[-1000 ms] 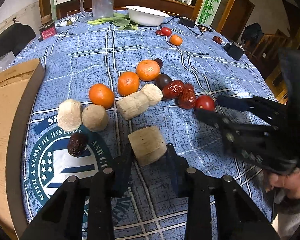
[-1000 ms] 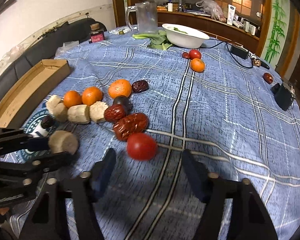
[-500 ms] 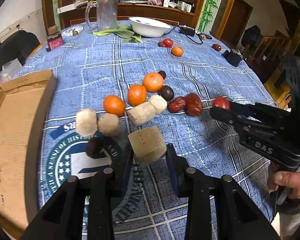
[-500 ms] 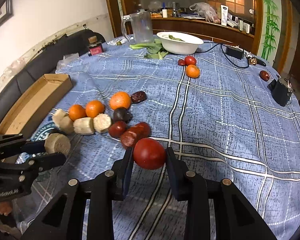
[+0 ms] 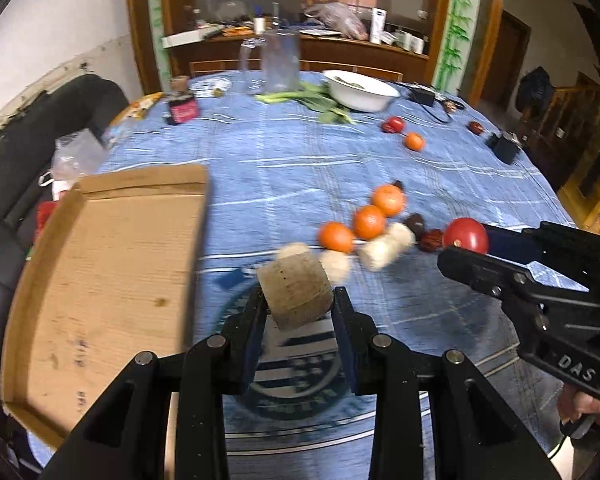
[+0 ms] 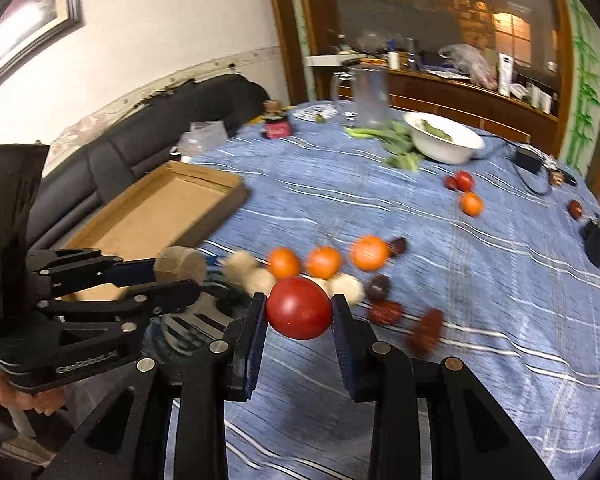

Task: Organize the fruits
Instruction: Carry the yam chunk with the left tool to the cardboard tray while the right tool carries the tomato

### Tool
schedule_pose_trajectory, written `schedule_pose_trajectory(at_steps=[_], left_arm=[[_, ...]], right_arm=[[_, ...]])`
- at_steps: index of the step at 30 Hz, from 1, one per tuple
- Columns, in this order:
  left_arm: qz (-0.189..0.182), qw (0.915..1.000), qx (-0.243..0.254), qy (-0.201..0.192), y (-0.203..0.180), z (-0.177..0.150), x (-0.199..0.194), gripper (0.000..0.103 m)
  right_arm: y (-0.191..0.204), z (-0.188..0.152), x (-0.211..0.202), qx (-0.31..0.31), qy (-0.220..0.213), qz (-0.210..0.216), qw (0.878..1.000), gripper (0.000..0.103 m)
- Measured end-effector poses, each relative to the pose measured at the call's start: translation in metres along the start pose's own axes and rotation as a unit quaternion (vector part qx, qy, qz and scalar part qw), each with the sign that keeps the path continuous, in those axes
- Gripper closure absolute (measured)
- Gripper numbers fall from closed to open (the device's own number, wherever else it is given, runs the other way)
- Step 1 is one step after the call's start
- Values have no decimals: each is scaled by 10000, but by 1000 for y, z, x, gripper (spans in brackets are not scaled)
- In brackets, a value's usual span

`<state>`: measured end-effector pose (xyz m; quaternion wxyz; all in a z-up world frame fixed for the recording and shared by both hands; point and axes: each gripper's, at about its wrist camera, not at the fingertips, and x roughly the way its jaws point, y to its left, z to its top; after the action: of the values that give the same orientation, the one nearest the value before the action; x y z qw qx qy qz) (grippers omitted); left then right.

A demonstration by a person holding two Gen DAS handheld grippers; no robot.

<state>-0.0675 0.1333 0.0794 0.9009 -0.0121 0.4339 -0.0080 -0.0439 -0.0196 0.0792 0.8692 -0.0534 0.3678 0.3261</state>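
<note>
Gripping a pale cork-like cylinder [image 5: 295,293], the left hand-held gripper [image 5: 298,312] holds it lifted off the surface [image 5: 300,160], just beside the open cardboard tray [image 5: 112,280]. The right hand-held gripper [image 6: 299,320] is clamped on one red tomato [image 6: 299,307], also raised above the blue cloth. Left lying in a loose cluster — three oranges [image 6: 324,262] in a row, pale cylinders [image 6: 248,270] just in front of them (blurred; at least three), and several dark red dates [image 6: 385,312], count unclear from blur. Farther back, well apart: one small orange [image 6: 471,204] touching a second tomato [image 6: 463,180]. One white bowl [image 6: 444,142] beside leafy greens [image 6: 396,140], one clear jug [image 6: 370,94] behind them.
</note>
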Motion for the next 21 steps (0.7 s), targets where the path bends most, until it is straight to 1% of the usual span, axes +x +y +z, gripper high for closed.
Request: schedule_pose_trajectory(at_steps=[6, 12, 16, 18, 21], left_arm=[[275, 9995, -157, -97, 41, 2, -9, 71], [435, 9978, -509, 22, 88, 3, 1, 71], [379, 9967, -700, 140, 108, -1, 9, 71], [303, 9967, -733, 181, 109, 0, 12, 71], [158, 9972, -701, 213, 107, 2, 14, 71]], right_arm=[[42, 22, 21, -278, 2, 236, 9993, 68], [77, 41, 50, -497, 95, 424, 9978, 68], [90, 47, 66, -603, 178, 456, 9970, 68], [92, 48, 71, -667, 212, 436, 9966, 68], [87, 51, 65, -633, 133, 387, 9972, 68]])
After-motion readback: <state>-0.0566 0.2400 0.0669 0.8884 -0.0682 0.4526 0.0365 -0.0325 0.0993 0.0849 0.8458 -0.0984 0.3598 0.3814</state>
